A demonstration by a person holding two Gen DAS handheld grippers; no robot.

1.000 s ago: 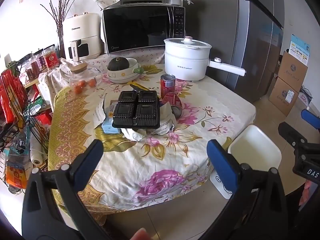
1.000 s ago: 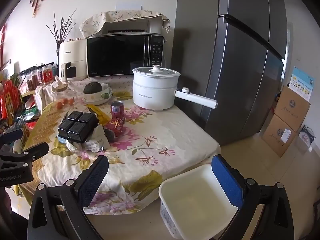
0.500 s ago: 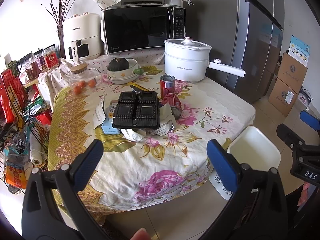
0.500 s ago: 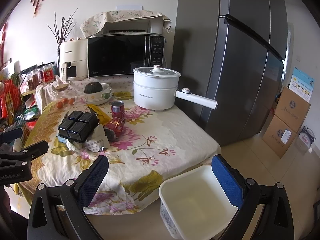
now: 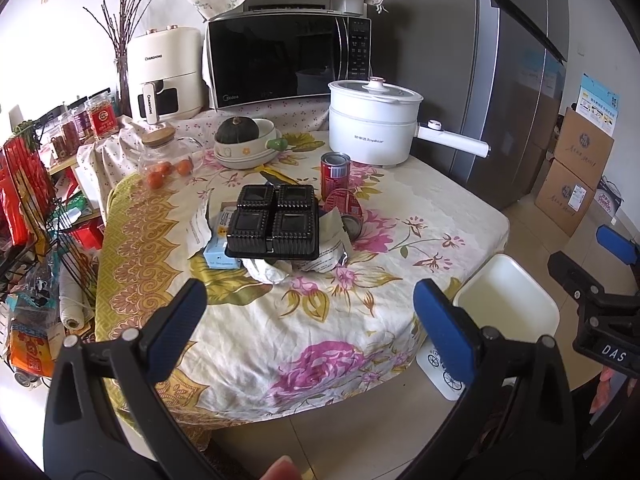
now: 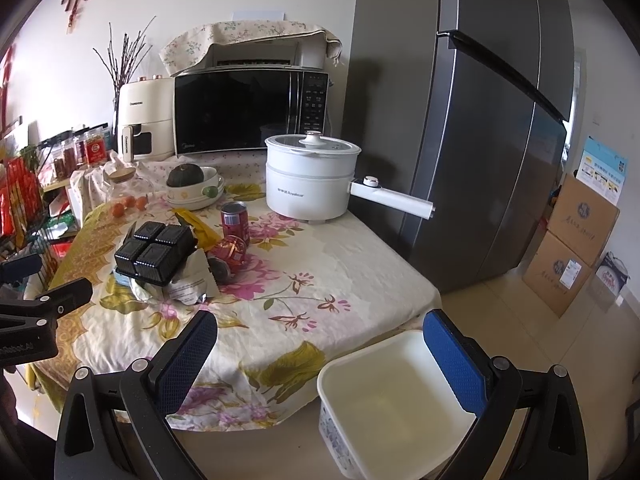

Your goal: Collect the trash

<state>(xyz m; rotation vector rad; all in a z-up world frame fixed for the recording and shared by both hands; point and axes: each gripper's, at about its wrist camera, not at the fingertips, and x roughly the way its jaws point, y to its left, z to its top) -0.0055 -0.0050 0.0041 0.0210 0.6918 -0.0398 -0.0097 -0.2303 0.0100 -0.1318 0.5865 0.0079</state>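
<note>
A heap of trash lies mid-table: a black four-cell plastic tray [image 5: 274, 222] [image 6: 154, 252] on crumpled paper wrappers [image 5: 332, 244], a small blue box [image 5: 218, 256], a yellow wrapper [image 6: 200, 228], an upright red can [image 5: 335, 174] [image 6: 235, 222] and a tipped red can [image 5: 344, 206] [image 6: 228, 252]. A white bin [image 5: 504, 308] [image 6: 396, 400] stands on the floor by the table's right corner. My left gripper [image 5: 310, 320] is open and empty, short of the table's front edge. My right gripper [image 6: 320, 352] is open and empty above the bin's near-left side.
The floral-cloth table [image 5: 280, 320] also carries a white electric pot [image 5: 372, 124], a bowl with a squash [image 5: 244, 144], a glass jar [image 5: 164, 156], a microwave [image 5: 288, 60] and an air fryer [image 5: 164, 72]. Fridge [image 6: 480, 120] at right; cardboard boxes [image 6: 576, 248]; wire rack [image 5: 32, 208] at left.
Both views have shifted very slightly; the right gripper has edged a little. Nothing on the table has moved and both grippers stay open.
</note>
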